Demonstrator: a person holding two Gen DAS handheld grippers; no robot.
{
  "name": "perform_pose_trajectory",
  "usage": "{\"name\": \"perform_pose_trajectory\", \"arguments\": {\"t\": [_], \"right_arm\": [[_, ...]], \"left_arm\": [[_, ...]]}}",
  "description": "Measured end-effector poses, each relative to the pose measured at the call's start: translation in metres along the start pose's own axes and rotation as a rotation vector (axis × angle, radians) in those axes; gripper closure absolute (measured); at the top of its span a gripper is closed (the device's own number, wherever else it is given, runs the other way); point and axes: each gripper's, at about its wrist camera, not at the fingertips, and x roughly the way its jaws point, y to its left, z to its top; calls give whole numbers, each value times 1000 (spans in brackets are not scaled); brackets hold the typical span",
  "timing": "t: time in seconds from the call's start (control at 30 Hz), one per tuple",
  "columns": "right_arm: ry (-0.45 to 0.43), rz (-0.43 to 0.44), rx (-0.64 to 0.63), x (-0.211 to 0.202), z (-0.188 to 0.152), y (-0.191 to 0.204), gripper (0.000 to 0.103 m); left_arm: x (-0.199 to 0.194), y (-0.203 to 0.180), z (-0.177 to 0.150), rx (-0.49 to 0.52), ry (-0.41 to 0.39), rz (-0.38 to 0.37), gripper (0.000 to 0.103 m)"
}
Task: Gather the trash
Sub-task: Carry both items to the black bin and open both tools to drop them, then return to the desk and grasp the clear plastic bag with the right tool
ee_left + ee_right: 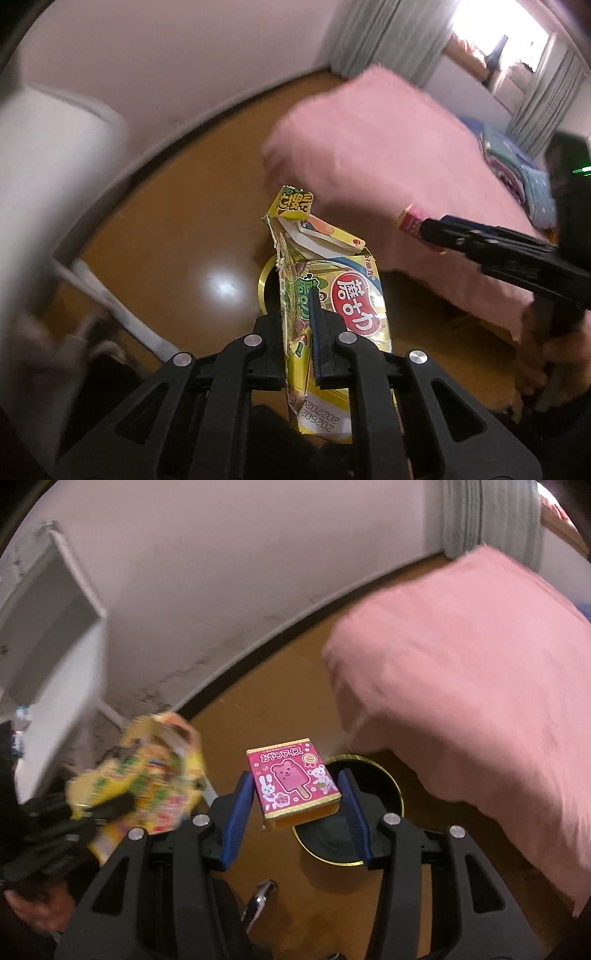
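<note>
My left gripper (pixel 295 306) is shut on a torn yellow snack box (pixel 332 295), pinching its flattened side, with the ripped flap up. Just under it shows the gold rim of a black bin (pixel 263 284). In the right wrist view my right gripper (pixel 295 775) is shut on a small pink ice-cream box (pixel 293 781), held by its sides between the blue pads (pixel 236 812). The box hangs above the near edge of the round black bin (pixel 332 836). The yellow box (pixel 147 786) appears blurred at the left, and the pink box (pixel 410 218) shows at the right.
A big pink cushion (pixel 461 701) lies on the brown floor (pixel 258 716) right of the bin. White furniture (pixel 55 627) stands against the wall at the left. A small shiny metal object (pixel 258 901) lies on the floor near me. A person's hand (pixel 546 365) grips the right tool.
</note>
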Motion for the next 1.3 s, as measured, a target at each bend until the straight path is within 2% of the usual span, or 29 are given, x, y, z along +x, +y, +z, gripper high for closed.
{"name": "perform_pose_trajectory", "arguments": {"t": [0.07,0.27,0.33,0.37,0.4,0.47,0.63,0.93,1.0,1.03,1.17,1.3], "right_arm": [[28,-6,16,14,-2,-6,56],[84,-25,72,53,-1,-34,56],[93,-26,82,64,2,-41,56],[99,-27,88,68,2,-43,56],[106,-27,93,73,2,-48,56],[121,-28,100,84,1,-52,56],[167,-21,117,115,-1,-59,56],[223,-27,121,148,-6,-58,54],[213,-21,134,145,-4,-59,23],[188,-25,139,140,-2,-59,19],[145,-4,135,117,6,-54,18],[77,15,74,79,12,-30,14]], "left_arm": [[38,-4,5,5,36,-23,94],[103,-1,21,-9,96,-52,91],[117,-8,29,-16,108,-44,76],[121,-6,31,-23,109,-39,59],[126,-4,32,-30,104,-35,49],[127,-2,35,-43,94,-31,47],[114,0,32,-45,72,16,45],[64,-13,31,-32,-4,62,31],[53,-18,31,-25,-17,72,25],[45,-21,31,-16,-26,83,24],[15,-30,26,-3,-59,106,18],[-11,-36,21,-6,-81,141,13]]}}
